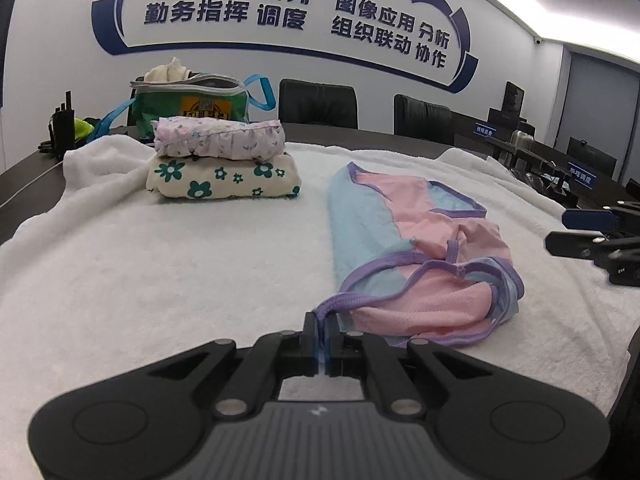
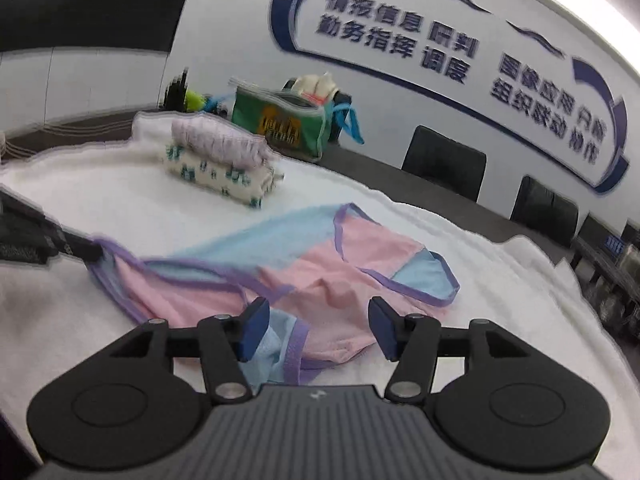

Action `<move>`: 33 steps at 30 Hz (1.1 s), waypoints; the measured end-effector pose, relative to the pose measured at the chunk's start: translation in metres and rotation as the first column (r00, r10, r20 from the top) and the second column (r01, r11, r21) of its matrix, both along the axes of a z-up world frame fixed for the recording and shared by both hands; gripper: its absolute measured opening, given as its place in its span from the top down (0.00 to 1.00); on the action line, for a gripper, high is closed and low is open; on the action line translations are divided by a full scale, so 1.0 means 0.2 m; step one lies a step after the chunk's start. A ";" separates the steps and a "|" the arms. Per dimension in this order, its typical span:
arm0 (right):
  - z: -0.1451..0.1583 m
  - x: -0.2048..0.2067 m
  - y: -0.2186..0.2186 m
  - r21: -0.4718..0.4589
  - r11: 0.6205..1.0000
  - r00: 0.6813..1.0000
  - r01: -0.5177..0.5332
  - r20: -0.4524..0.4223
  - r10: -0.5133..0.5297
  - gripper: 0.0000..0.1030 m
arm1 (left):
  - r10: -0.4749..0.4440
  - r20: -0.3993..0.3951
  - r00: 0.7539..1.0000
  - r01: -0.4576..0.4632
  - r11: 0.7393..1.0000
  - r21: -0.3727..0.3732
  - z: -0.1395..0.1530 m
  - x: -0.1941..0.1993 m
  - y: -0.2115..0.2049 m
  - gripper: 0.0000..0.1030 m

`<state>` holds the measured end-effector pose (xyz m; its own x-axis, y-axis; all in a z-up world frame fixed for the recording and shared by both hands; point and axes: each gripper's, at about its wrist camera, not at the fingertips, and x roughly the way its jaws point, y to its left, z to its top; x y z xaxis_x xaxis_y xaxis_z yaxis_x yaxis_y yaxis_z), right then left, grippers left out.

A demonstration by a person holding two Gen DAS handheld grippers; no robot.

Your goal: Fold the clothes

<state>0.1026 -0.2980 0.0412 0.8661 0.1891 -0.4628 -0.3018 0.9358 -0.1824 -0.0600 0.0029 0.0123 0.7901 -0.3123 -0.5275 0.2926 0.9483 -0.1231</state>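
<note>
Left tool (image 1: 323, 330) clamped on purple trim of pink-and-blue garment (image 1: 420, 256), lying on white towel (image 1: 160, 272) over bench. Right tool (image 2: 318, 328) spread wide above garment's near edge. Mid-fold step, probably. Next: right tool pinches hem, both carry it over. Folded stack (image 1: 222, 164) at 11 o'clock.

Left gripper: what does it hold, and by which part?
The left gripper is shut on the pink and blue garment, pinching its purple trim at the near corner.

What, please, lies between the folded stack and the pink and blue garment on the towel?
Nothing: in the left wrist view only bare white towel separates the folded stack from the pink and blue garment.
</note>
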 end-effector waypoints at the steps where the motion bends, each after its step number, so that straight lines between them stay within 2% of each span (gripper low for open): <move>1: 0.02 -0.01 -0.03 0.052 0.999 1.000 -0.008 -0.013 0.009 0.46 | -0.004 0.003 1.000 0.004 1.000 -0.004 0.00 0.00 0.00 0.99; 6: -0.01 0.02 -0.11 0.201 0.979 0.992 0.028 -0.127 -0.002 0.46 | -0.011 0.011 1.000 0.011 1.000 -0.008 0.01 -0.01 -0.01 0.99; 9: -0.08 0.09 -0.11 0.259 0.964 0.979 0.065 -0.202 -0.011 0.56 | -0.006 0.012 1.000 0.006 1.000 -0.004 0.01 0.00 -0.01 0.99; 10: -0.10 0.10 -0.08 0.264 0.962 0.979 0.062 -0.206 -0.007 0.57 | -0.002 0.010 1.000 0.002 1.000 -0.004 0.01 0.00 -0.01 0.99; 12: -0.12 0.10 0.01 0.222 0.975 0.982 0.021 -0.190 0.022 0.57 | 0.003 0.008 1.000 -0.003 1.000 0.000 0.01 0.00 -0.01 0.99; 15: -0.20 0.13 0.17 0.073 0.997 0.986 0.036 -0.165 -0.024 0.57 | 0.003 0.013 1.000 -0.003 1.000 0.004 0.01 -0.01 -0.01 0.99; 17: -0.24 0.14 0.20 0.006 0.997 0.985 0.075 -0.156 -0.073 0.76 | 0.007 0.021 1.000 -0.007 1.000 0.008 0.01 -0.03 -0.02 0.99; 18: -0.25 0.12 0.20 -0.021 0.996 0.986 0.084 -0.144 -0.086 0.96 | 0.010 0.024 1.000 -0.010 1.000 0.010 0.01 -0.04 -0.02 0.99; 19: -0.27 0.11 0.20 -0.048 0.995 0.987 0.092 -0.131 -0.098 0.98 | 0.008 0.028 1.000 -0.008 1.000 0.015 0.01 -0.05 -0.03 0.99; 21: -0.27 0.03 0.19 -0.101 0.990 0.989 0.095 -0.104 -0.106 0.98 | -0.002 0.036 0.999 0.001 1.000 0.029 0.01 -0.07 -0.05 0.99; 26: -0.28 -0.21 0.12 -0.180 0.979 0.986 0.099 -0.118 -0.122 0.94 | -0.026 0.055 0.998 0.022 0.998 0.064 0.00 -0.12 -0.10 0.99; 29: -0.29 -0.27 0.20 -0.279 0.958 0.997 0.065 -0.025 -0.075 0.79 | -0.041 0.066 0.997 0.035 0.996 0.085 0.00 -0.15 -0.13 0.99; 30: -0.30 -0.27 0.24 -0.316 0.948 0.999 0.046 -0.010 -0.052 0.70 | -0.045 0.070 0.997 0.039 0.995 0.092 0.00 -0.17 -0.14 0.99; 33: -0.35 -0.26 0.33 -0.433 0.901 1.000 0.010 0.025 0.001 0.67 | -0.060 0.080 0.995 0.051 0.992 0.113 -0.01 -0.20 -0.17 0.99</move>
